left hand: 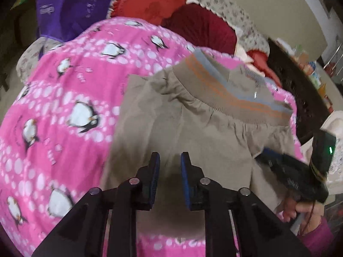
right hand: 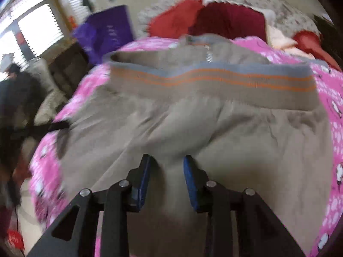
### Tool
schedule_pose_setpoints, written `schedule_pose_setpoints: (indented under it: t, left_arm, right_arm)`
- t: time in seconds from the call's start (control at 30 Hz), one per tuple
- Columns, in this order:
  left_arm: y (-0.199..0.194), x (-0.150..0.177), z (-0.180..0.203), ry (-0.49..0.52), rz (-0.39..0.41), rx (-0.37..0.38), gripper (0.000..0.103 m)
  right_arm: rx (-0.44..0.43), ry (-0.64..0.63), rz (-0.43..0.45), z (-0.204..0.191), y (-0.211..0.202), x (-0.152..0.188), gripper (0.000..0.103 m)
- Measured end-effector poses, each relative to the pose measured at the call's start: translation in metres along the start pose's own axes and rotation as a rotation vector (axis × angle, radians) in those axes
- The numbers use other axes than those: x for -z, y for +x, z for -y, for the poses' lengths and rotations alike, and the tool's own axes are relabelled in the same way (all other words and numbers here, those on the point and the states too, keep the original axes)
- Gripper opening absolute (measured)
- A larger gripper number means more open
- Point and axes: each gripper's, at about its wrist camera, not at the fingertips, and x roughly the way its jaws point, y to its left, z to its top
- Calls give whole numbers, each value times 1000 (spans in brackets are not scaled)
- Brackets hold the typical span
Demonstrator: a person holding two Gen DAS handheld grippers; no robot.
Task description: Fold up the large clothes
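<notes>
Khaki trousers (right hand: 193, 128) lie spread across a pink penguin-print blanket (left hand: 64, 98), filling the middle of both views, their waistband (right hand: 214, 79) with grey and orange stripes running across the upper centre. At lower centre of the left wrist view, the left gripper (left hand: 170, 158) hangs over the cloth, jaws narrowly apart and empty. The right gripper (right hand: 166, 162) shows a somewhat wider gap with a fold of khaki rising between its pads; whether they pinch it is unclear. Red clothes (left hand: 171, 8) are piled at upper centre.
</notes>
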Motion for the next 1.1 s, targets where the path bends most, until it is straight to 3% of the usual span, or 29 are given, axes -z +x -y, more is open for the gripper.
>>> schedule_pose_setpoints:
  t: [0.1,0.17,0.27,0.37,0.5,0.6,0.67,0.73,0.77,0.83,0.9,1.07,1.1]
  left_arm:
    - [18,-16,8,47,-1,-73,6]
    - [33,-26,5,64,-7,-134,7]
    - [53,-37,-10,28,-11,-157,7]
    - [61,-43,-19,5,23,-171,7]
    - [58,-45,-26,-54,45,-137,7]
    - [45,-40,-25,-45,60,-128,7]
    - [37,-37,-25,-48,63,-124,7]
    - [26,-34,-25,-47,66,-112,7]
    - [19,-33,-22,-35,77,-102,7]
    - [5,-29,-14,10,125,-83,8]
    - [-1,-24,-5,39,153,-83,14]
    - [22,-17,6,43,84,-98,16]
    - [27,-17,4,39,70,-104,16]
  right_arm:
    - [85,46,40,20,19,-13,32]
    - [71,91,54,34,23,-19,32]
    - [35,124,75,38,9,-19,32]
    - [24,86,105,32,-3,-15,45]
    - [8,83,133,29,-11,-25,63]
    - [15,72,108,26,5,-39,77]
    - [78,59,65,23,26,-49,70]
    - [118,56,67,21,34,-56,19]
    - [97,64,89,22,30,-59,13]
    - [44,84,191,25,7,-67,13]
    - [57,108,240,30,0,-75,13]
    - [87,61,159,34,34,-76,18]
    - [76,59,162,33,29,-74,25]
